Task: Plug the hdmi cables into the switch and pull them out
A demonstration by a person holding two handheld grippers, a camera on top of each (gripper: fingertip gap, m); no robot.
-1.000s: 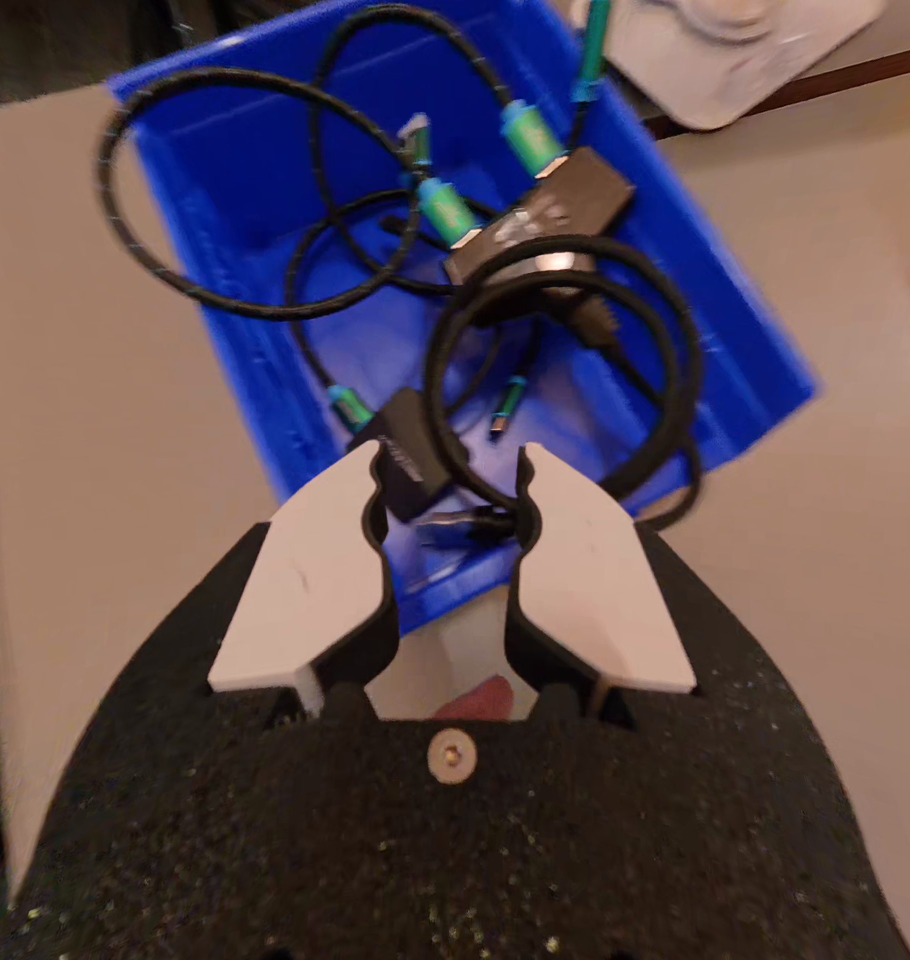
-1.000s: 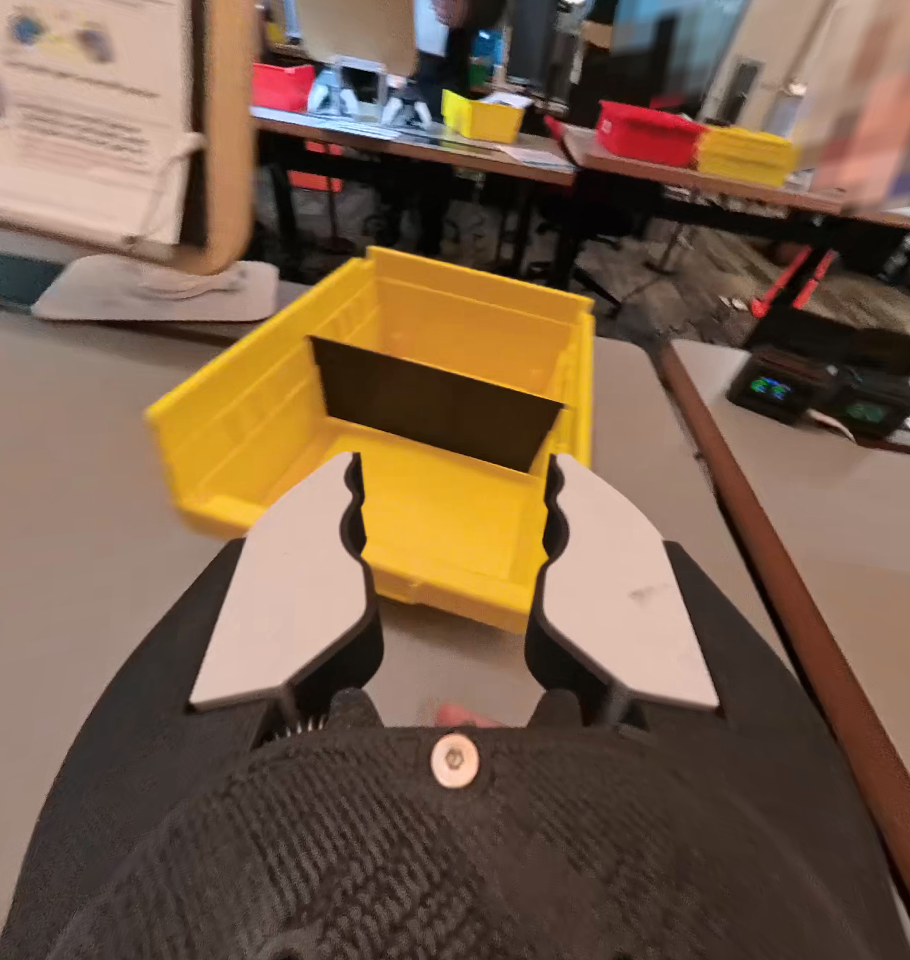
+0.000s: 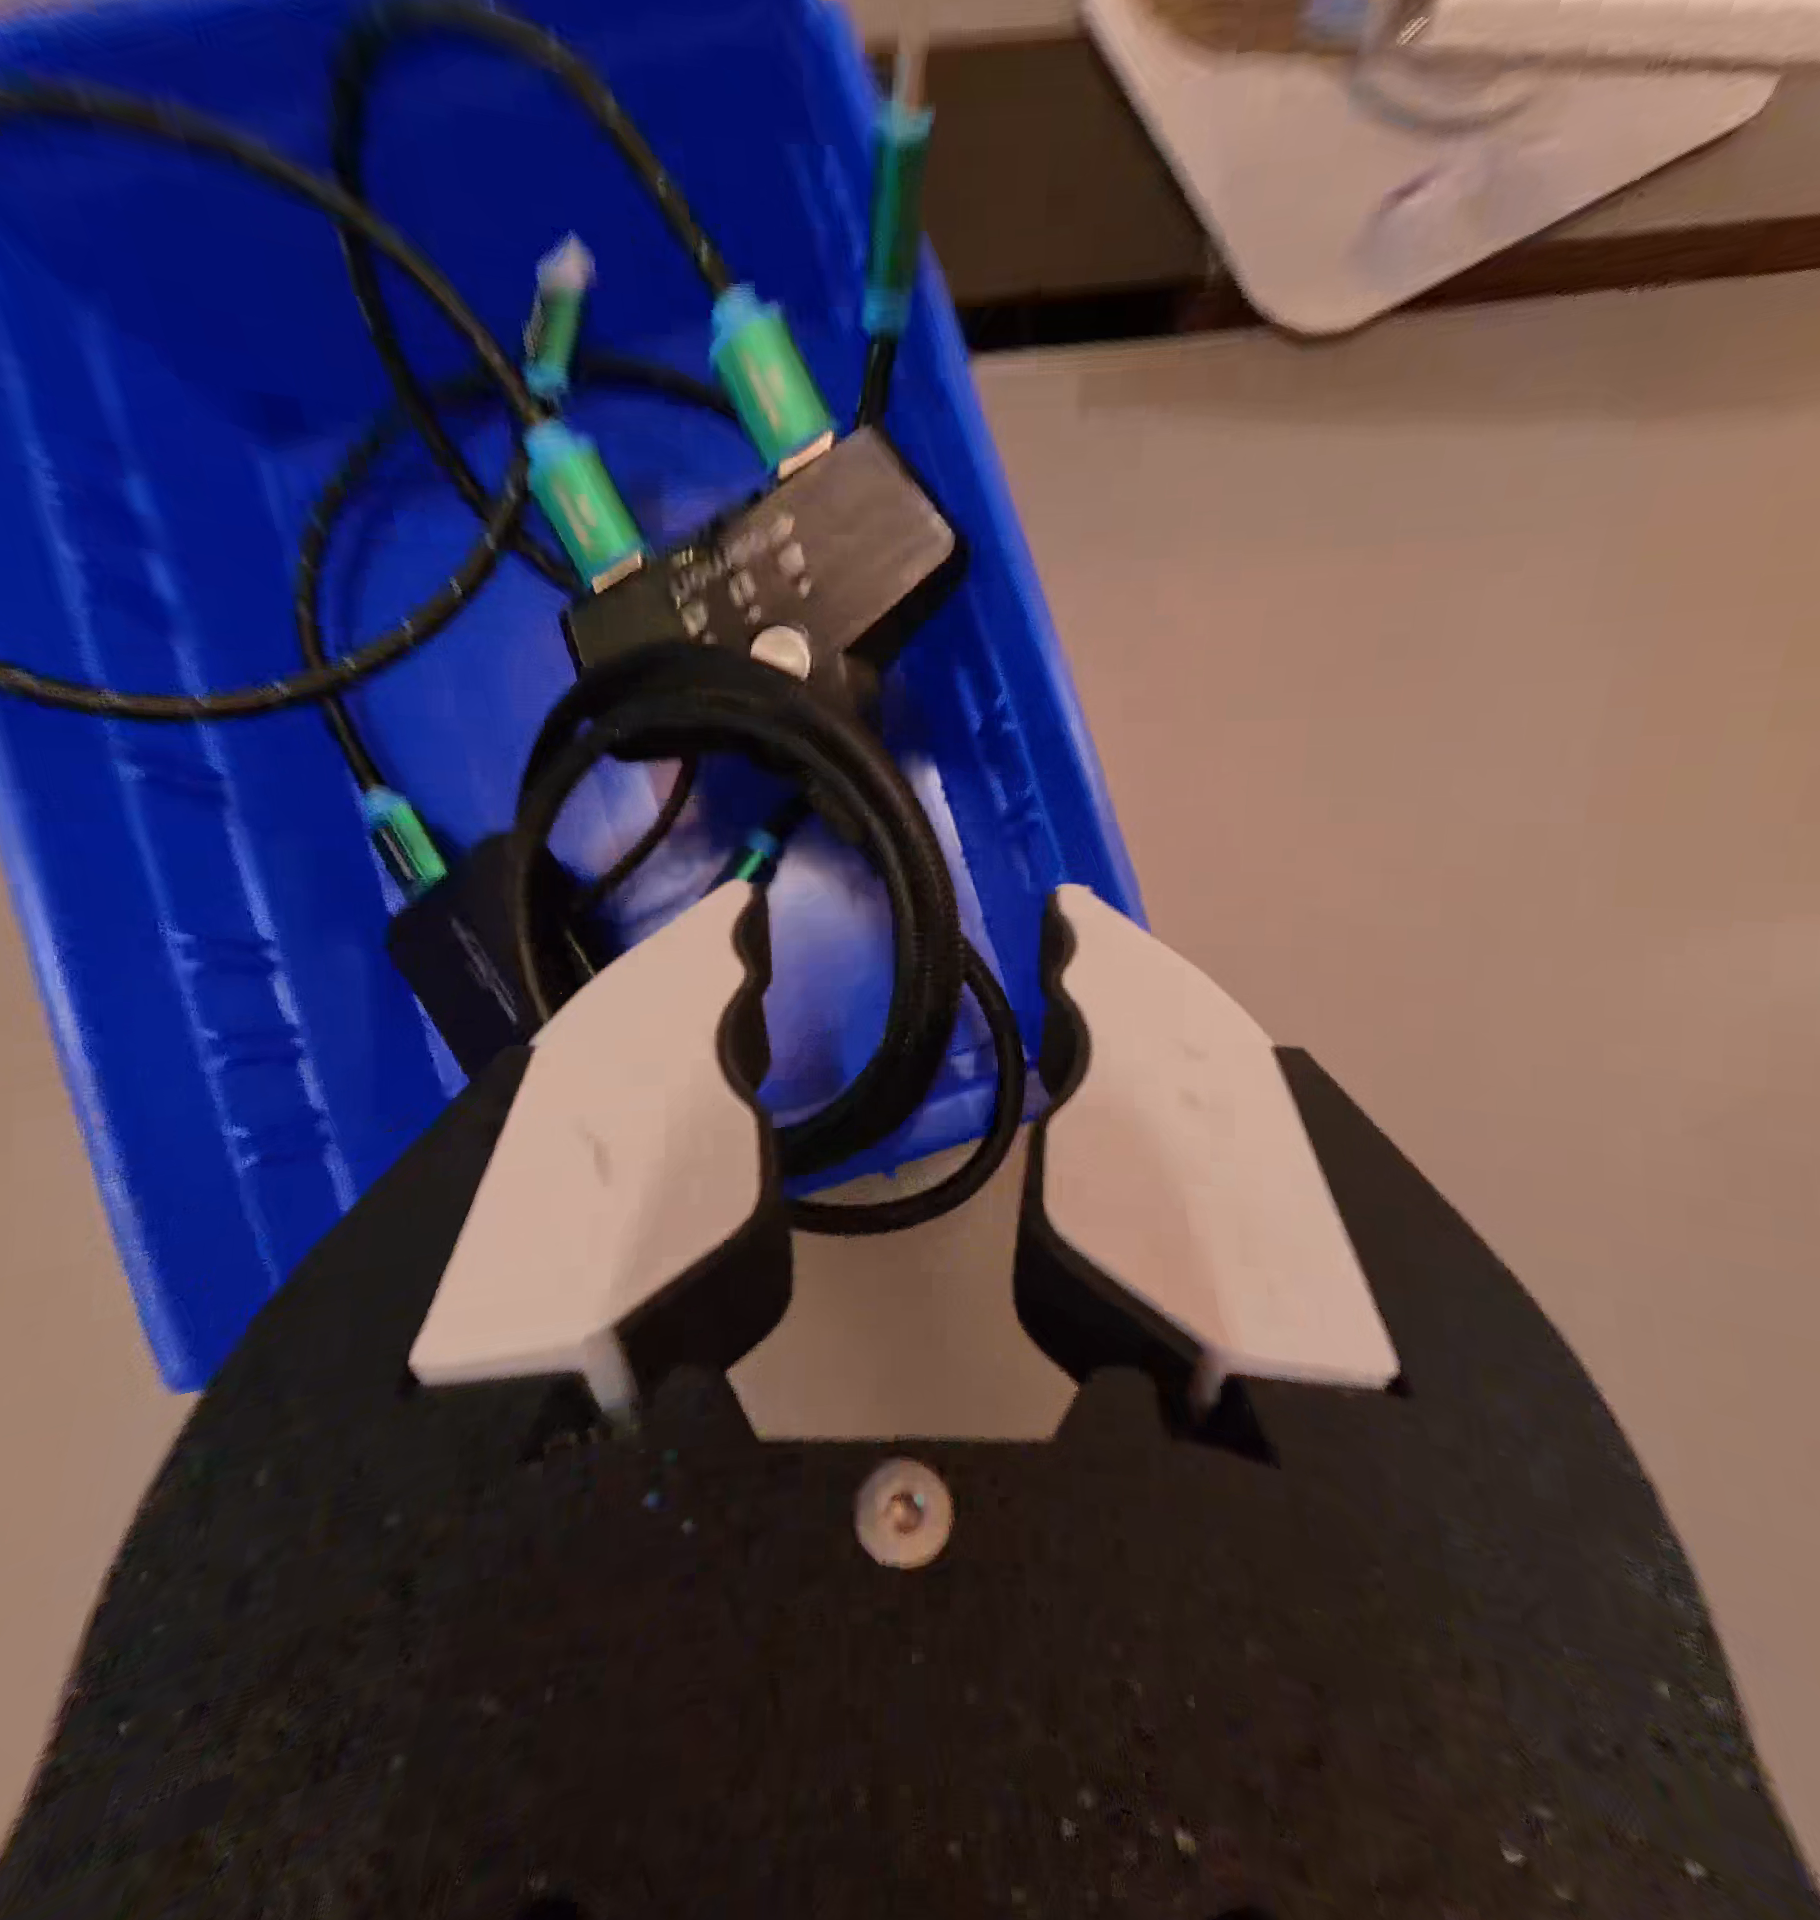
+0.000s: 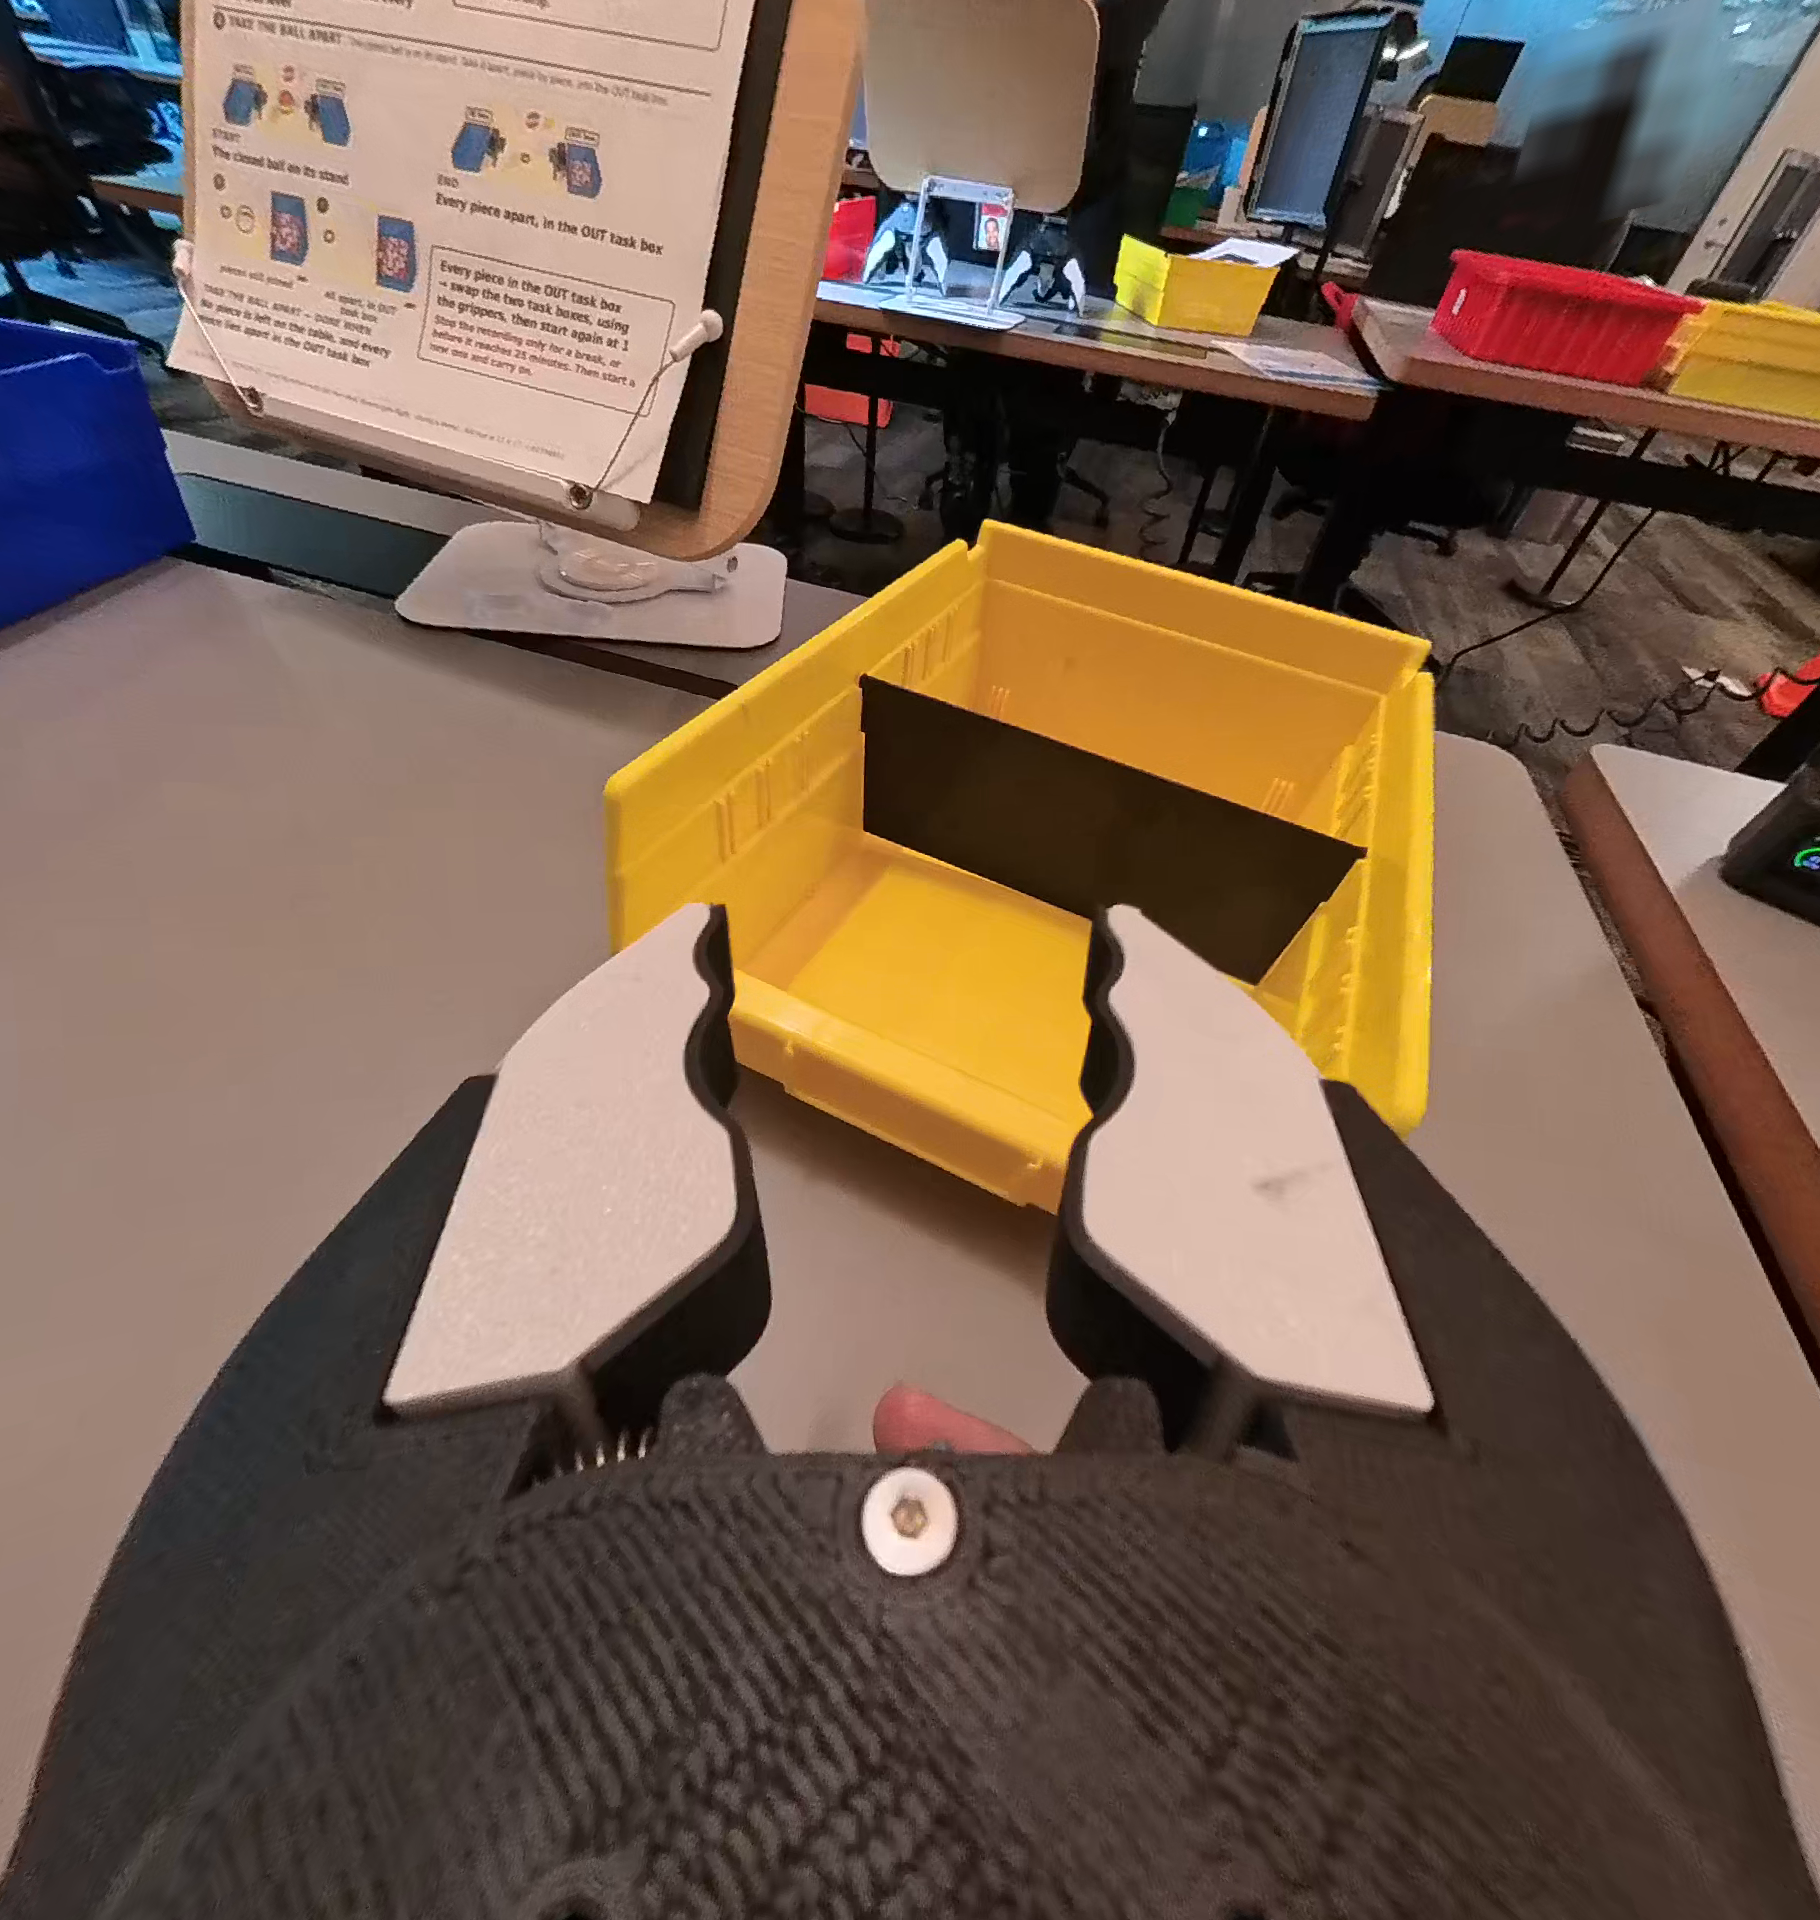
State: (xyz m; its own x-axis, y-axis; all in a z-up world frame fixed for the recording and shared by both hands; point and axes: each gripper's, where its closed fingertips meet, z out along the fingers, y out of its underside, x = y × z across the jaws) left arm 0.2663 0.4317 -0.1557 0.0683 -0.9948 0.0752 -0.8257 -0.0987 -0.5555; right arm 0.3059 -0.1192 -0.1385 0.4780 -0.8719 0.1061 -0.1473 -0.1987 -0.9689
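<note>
In the left wrist view a blue bin [image 3: 189, 935] holds a black HDMI switch [image 3: 781, 561] with two green-ended cables [image 3: 584, 509] plugged into it. A second black box [image 3: 459, 956] with a green plug lies lower left. A coil of black cable [image 3: 885, 904] hangs over the bin's near edge. My left gripper [image 3: 901, 914] is open and empty, just above that coil. In the right wrist view my right gripper [image 4: 906, 925] is open and empty above the table before an empty yellow bin [image 4: 1010, 977].
The yellow bin has a black divider [image 4: 1093, 821]. An instruction sheet on a wooden stand [image 4: 459, 249] sits at the table's back, and its white base [image 3: 1405, 166] shows in the left wrist view. A blue bin corner [image 4: 44, 478] is at left. A display device [image 4: 1810, 862] sits on the right table.
My left gripper has opened wider and moved right over the bin's near right corner and the black coil. My right gripper has shifted so the yellow bin sits farther right.
</note>
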